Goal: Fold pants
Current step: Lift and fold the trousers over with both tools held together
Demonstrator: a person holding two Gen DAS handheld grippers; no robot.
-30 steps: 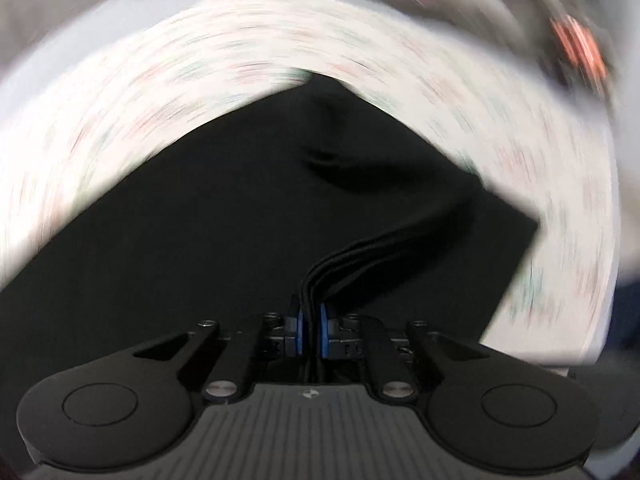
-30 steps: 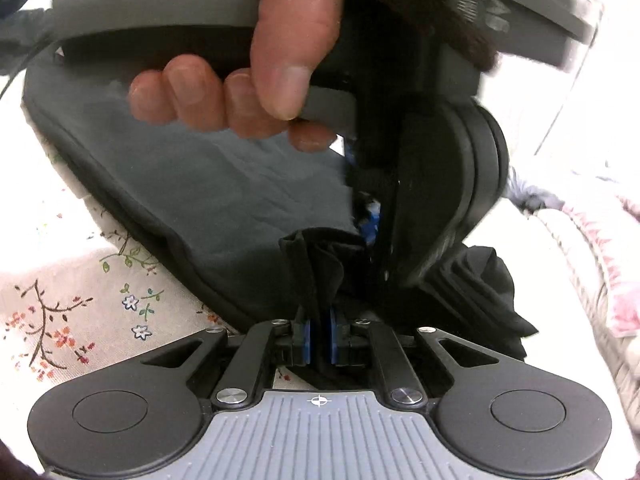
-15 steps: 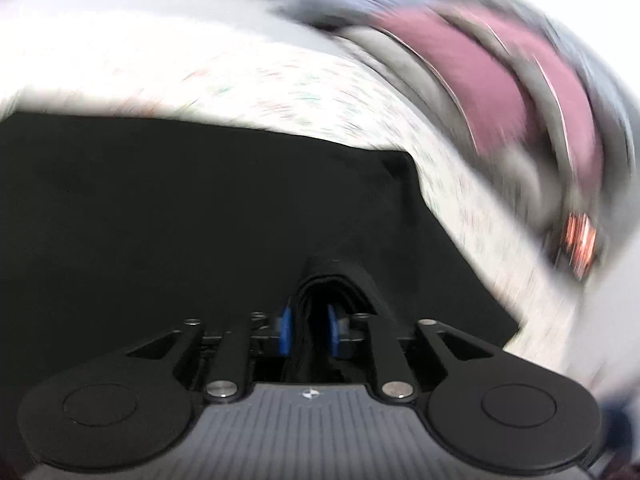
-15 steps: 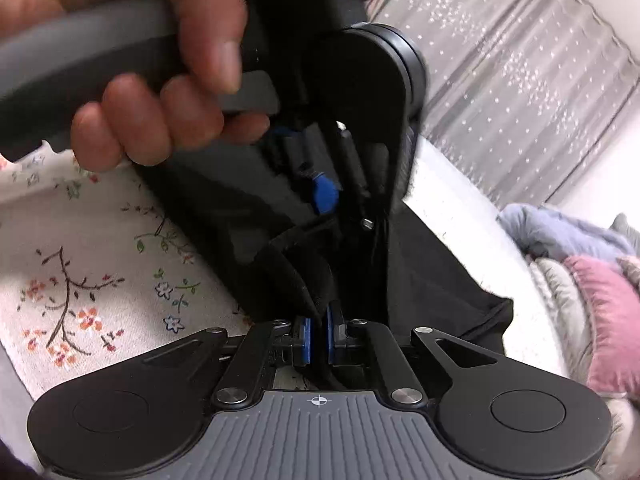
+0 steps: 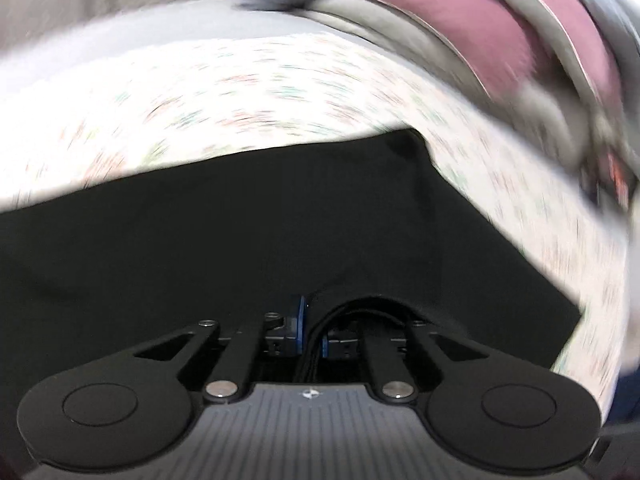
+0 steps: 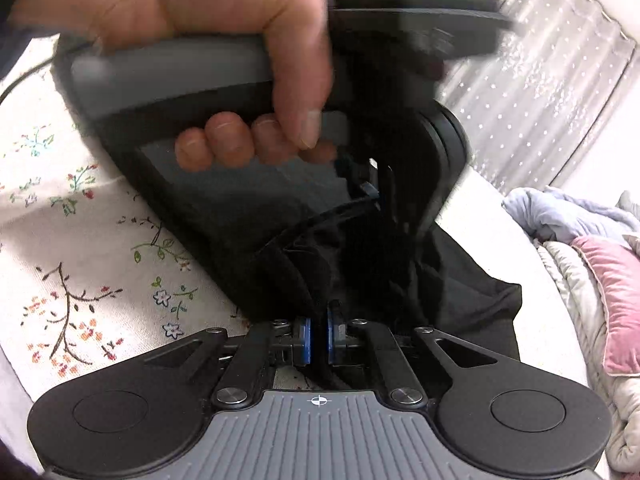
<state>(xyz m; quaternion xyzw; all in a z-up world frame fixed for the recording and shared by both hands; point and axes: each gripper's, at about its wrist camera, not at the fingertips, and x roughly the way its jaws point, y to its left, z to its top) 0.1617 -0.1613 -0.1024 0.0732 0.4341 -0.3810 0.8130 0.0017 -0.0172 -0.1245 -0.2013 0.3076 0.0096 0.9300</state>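
On the flowered bed cover [image 6: 80, 280], both tongs, left [image 5: 314, 340] and right [image 6: 318, 340], clench the black pants' [image 5: 240, 240] edge, bunched at six o'clock, likely to carry the fold over.

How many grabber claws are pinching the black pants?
2. The right gripper pinches a fold of the black pants at its near edge; the left gripper, held by a hand, pinches them just beyond.

No words, numbers or brand names can be read here. The only sign is a small white mark, a circle with a cross, on the ribbed grey plate of the right gripper [image 6: 319, 340]. A like mark on the left gripper [image 5: 312, 336] is blurry.
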